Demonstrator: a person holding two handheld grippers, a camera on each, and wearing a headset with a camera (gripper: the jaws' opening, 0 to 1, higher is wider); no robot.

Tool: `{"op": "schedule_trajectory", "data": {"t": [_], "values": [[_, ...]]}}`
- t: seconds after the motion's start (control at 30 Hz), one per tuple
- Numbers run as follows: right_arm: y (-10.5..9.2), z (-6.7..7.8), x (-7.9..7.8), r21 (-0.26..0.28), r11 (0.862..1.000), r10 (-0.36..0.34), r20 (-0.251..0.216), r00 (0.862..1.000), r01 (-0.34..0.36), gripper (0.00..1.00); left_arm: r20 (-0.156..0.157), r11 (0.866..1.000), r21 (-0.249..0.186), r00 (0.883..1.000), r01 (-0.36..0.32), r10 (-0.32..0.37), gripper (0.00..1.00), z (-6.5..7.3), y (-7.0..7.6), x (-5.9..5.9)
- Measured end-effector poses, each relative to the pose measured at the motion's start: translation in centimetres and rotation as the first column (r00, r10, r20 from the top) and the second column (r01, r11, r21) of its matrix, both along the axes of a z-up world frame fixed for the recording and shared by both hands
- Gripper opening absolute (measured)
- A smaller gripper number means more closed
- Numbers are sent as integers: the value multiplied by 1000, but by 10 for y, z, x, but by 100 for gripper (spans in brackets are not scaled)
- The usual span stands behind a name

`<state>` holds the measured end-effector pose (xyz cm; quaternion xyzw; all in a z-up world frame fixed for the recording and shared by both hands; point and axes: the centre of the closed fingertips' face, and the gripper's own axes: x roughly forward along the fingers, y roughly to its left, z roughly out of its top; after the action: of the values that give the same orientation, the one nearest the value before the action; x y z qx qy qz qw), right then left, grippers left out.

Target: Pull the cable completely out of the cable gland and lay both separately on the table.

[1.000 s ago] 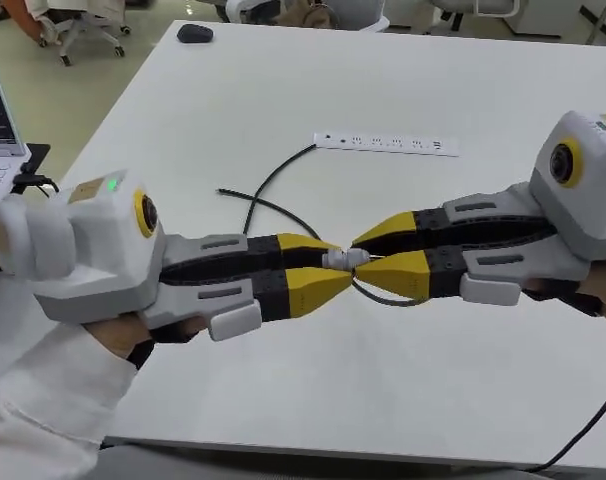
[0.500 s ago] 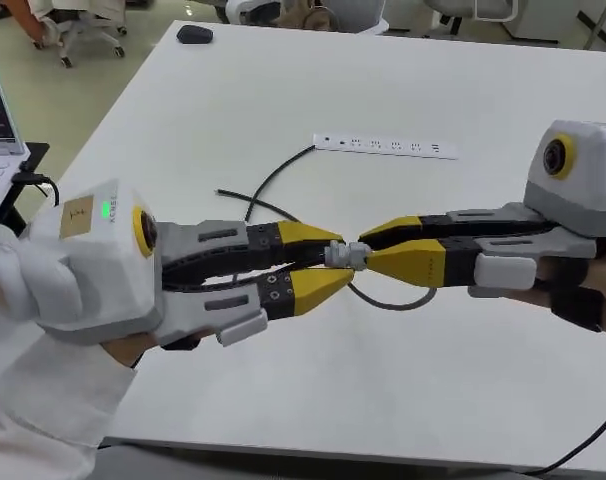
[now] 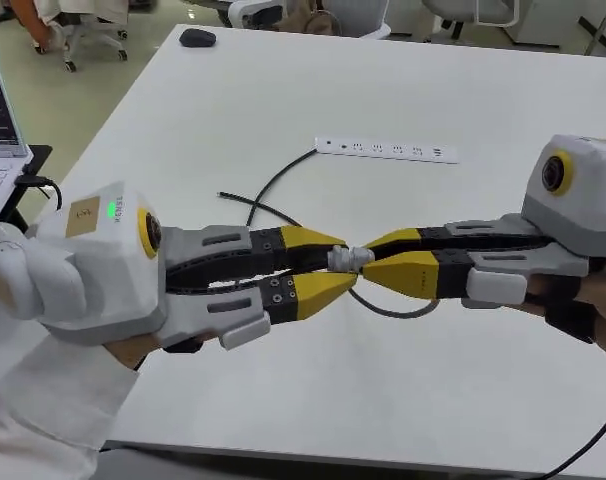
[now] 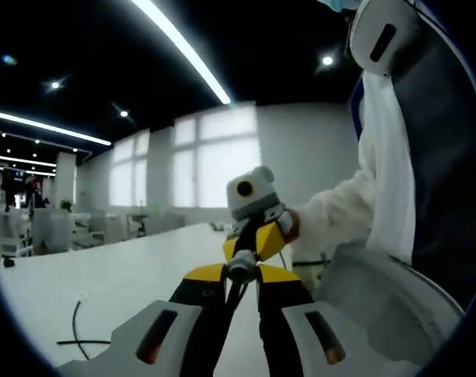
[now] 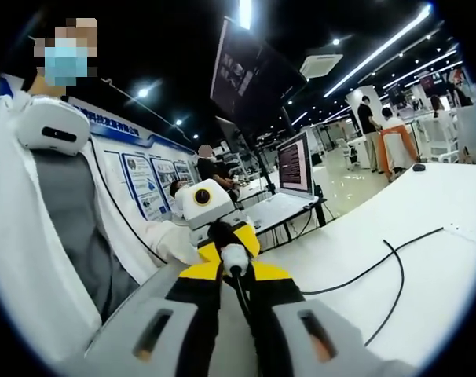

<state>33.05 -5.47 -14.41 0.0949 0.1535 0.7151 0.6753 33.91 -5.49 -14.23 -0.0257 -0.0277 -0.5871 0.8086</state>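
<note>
The left gripper (image 3: 335, 264) and the right gripper (image 3: 368, 256) are meeting tip to tip above the white table (image 3: 283, 400). They are holding the small pale grey plastic cable gland (image 3: 349, 258) between them, clear of the surface. The left jaws are standing partly open, clamping the gland's body. The right jaws are nearly together and appear to be pinching the thin black cable (image 3: 395, 308) just where it leaves the gland. The gland's long axis is lying along the line joining the two grippers, so the coming pull probably needs to go straight apart along it. The head view is showing the cable sagging in a loop below the right gripper, while the right gripper view is showing it running back between that gripper's own jaws.
</note>
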Motion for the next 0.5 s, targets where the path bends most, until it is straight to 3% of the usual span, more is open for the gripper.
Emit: {"op": "schedule_trajectory", "data": {"t": [0.03, 0.07, 0.17, 0.23, 0.27, 0.33, 0.37, 0.4, 0.43, 0.47, 0.5], "values": [[0, 0, 0, 0, 1000, 1, 19, 1000, -1, 12, -54, 1000, -10, 998, 11, -11, 16, -2, 0, -1], [0, -1, -2, -2, 1000, 4, 29, 1000, -4, 12, -70, 1000, -10, 997, 16, -16, 16, -2, 0, -1], [0, -1, -2, 0, 1000, 2, 59, 998, -2, 12, -76, 1000, -17, 997, 16, -17, 16, -2, 1, -2], [0, 0, -3, -3, 1000, 3, 85, 996, -3, 12, -108, 999, -25, 994, 20, -22, 16, -3, 0, -3], [0, -1, -3, -11, 1000, 6, 101, 995, -5, 12, -164, 999, -28, 986, 30, -34, 16, -7, 0, -4], [0, -2, -5, -18, 1000, 14, 139, 990, -11, 12, -217, 999, -31, 975, 44, -49, 16, -9, 0, -5], [-1, -4, -7, -31, 999, 25, 170, 985, -20, 12, -228, 998, -39, 972, 47, -54, 16, -9, 0, -6], [-1, -2, -10, -20, 999, 32, 199, 980, -29, 12, -323, 995, -71, 942, 69, -88, 16, -9, 0, -11], [-1, -1, -11, -16, 999, 30, 204, 978, -28, 12, -331, 994, -78, 939, 72, -93, 16, -8, 1, -12], [-1, -1, -9, -19, 1000, 28, 235, 972, -24, 11, -319, 995, -76, 944, 67, -88, 16, -8, 2, -10], [0, 1, -10, -13, 999, 33, 271, 962, -31, 11, -329, 994, -84, 940, 63, -88, 16, -7, 3, -10]]}}
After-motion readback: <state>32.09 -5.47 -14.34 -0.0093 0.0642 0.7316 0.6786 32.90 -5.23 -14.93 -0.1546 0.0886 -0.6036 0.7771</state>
